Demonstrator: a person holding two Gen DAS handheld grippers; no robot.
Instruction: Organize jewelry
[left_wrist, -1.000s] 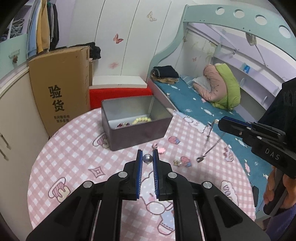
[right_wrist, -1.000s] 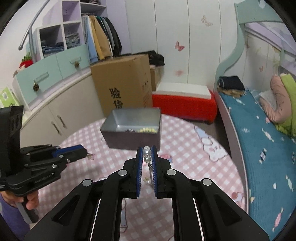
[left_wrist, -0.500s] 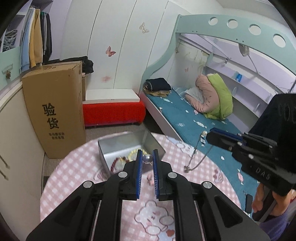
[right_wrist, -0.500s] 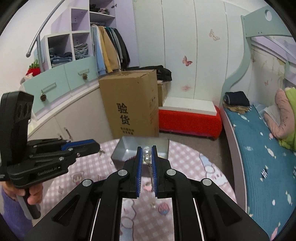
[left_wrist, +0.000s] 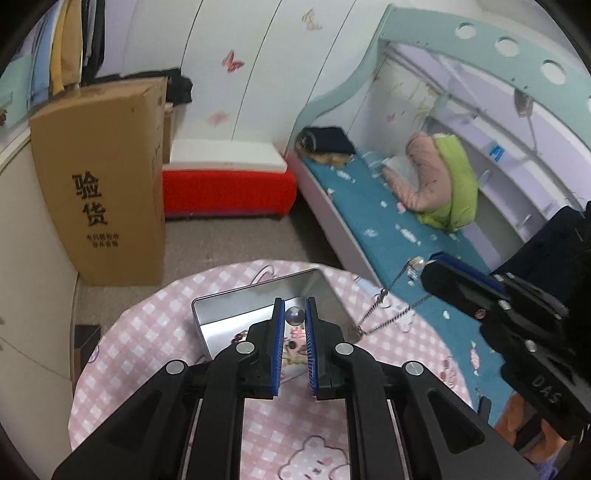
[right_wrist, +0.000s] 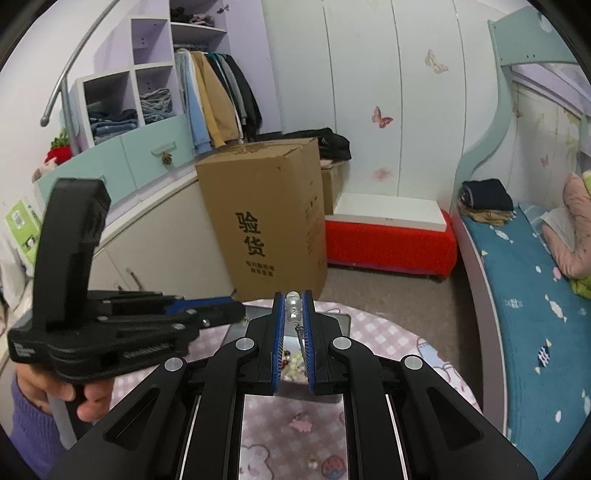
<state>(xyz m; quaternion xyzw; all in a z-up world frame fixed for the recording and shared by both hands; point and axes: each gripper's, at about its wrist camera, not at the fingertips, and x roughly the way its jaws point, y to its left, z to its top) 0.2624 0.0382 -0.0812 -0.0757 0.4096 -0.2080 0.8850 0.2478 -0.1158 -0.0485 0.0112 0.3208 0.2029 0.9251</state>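
A small silver bead (left_wrist: 295, 316) sits pinched at the tips of my left gripper (left_wrist: 295, 313), which is shut on it above the open metal tin (left_wrist: 236, 293). My right gripper (right_wrist: 293, 295) is shut on the pearl end (right_wrist: 293, 302) of a thin chain necklace (left_wrist: 382, 315); its loop dangles over the tin's right rim. In the left wrist view the right gripper (left_wrist: 424, 267) comes in from the right. In the right wrist view the left gripper (right_wrist: 236, 310) comes in from the left, beside the tin (right_wrist: 336, 315). Beads (right_wrist: 291, 360) lie in the tin.
The tin stands on a round table with a pink checked cloth (left_wrist: 147, 332); small charms (right_wrist: 301, 424) lie on the cloth. Beyond the table are a tall cardboard box (left_wrist: 103, 177), a red bench (left_wrist: 225, 192) and a bed (left_wrist: 388, 229). A hand in a purple sleeve (right_wrist: 88, 398) holds the left gripper.
Both grippers have risen and moved forward, from short of the tin to over it, each still gripping its piece. The necklace swung along with the right gripper.
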